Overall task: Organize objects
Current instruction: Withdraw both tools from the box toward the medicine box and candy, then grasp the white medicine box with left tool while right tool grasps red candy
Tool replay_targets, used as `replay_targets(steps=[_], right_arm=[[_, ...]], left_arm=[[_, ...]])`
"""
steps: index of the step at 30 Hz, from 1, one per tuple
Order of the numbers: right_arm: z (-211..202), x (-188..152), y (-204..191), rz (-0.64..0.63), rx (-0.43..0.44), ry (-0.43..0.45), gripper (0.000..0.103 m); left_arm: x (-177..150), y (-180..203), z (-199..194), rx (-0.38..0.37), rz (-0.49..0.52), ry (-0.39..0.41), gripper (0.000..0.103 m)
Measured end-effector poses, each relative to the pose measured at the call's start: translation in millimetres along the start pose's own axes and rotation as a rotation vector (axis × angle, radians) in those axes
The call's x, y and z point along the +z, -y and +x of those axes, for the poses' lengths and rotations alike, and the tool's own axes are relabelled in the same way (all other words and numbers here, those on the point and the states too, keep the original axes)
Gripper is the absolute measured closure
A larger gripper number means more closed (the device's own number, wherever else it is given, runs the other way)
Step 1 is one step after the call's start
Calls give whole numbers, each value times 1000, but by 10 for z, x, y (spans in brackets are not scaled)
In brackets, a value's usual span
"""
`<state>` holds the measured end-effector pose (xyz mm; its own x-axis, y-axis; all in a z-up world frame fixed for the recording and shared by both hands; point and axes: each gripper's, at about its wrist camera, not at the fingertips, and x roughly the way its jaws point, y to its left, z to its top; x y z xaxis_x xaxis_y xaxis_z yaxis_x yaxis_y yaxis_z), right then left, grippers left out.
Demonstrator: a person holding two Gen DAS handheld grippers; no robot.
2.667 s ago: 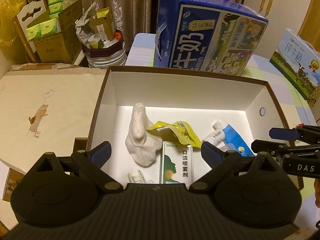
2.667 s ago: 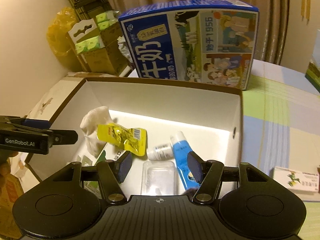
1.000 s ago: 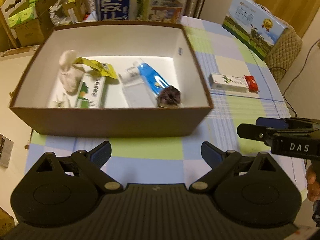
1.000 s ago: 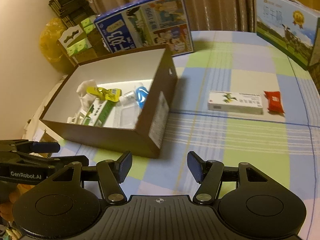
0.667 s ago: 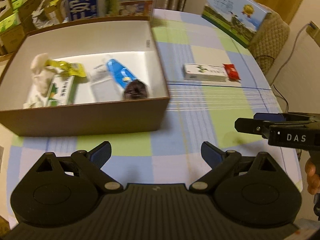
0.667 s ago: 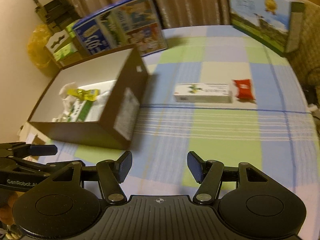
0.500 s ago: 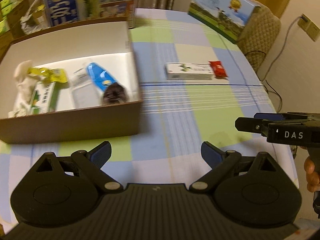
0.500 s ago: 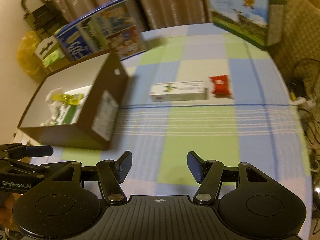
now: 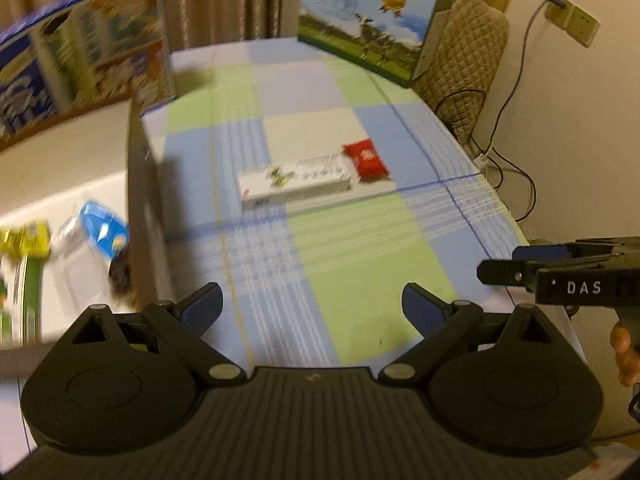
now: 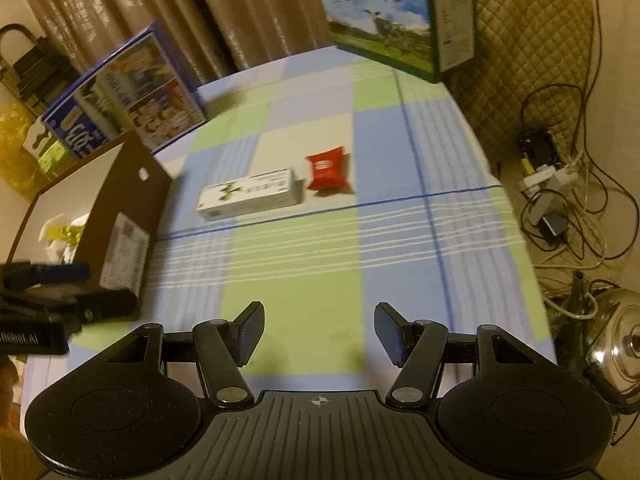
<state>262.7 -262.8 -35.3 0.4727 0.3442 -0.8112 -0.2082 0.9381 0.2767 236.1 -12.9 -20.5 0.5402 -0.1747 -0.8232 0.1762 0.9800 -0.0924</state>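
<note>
A long carton (image 10: pixel 248 194) lies on the table (image 10: pixel 296 280), with a small packet (image 10: pixel 328 172) just to its right. The open box (image 10: pixel 124 216) sits to the left, with a tube (image 9: pixel 102 232) inside. Two big milk cases (image 10: pixel 124 96) (image 10: pixel 396 16) stand behind.

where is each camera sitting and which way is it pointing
Left wrist: rides on the left gripper, open, above the near table edge, facing across the checked tablecloth; the brown box is at its left, the right gripper and a hand at its right.
Right wrist: rides on the right gripper, open, facing the same way; the left gripper shows at its left.
Shared: white carton, red packet, brown box, both milk cartons.
</note>
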Motion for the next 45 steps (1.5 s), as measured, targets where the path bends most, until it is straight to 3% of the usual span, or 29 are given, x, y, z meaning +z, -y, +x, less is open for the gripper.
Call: replay_targets(steps=[8,21,27,31,40,45], right_arm=[[70,138,287,44,-23,3,45],[205,237,599,127,-68,-20,45],[260,269,696,157,-86,-33,45],[304,308,746,163,-91,-35,45],[377,412,768,153,-80,-29,45],[449,463,762,134,-66,-30,45]], left_arm=[[457,27,376,28,131,31,8],[874,94,1374,-29,390,-153,8],[918,133,1692,-11,483,-194,10],[934,134,1874,29,532,-211,17],[951,94,1993,57,489,-260,41],[965,52,1985,77,351,-299,58]])
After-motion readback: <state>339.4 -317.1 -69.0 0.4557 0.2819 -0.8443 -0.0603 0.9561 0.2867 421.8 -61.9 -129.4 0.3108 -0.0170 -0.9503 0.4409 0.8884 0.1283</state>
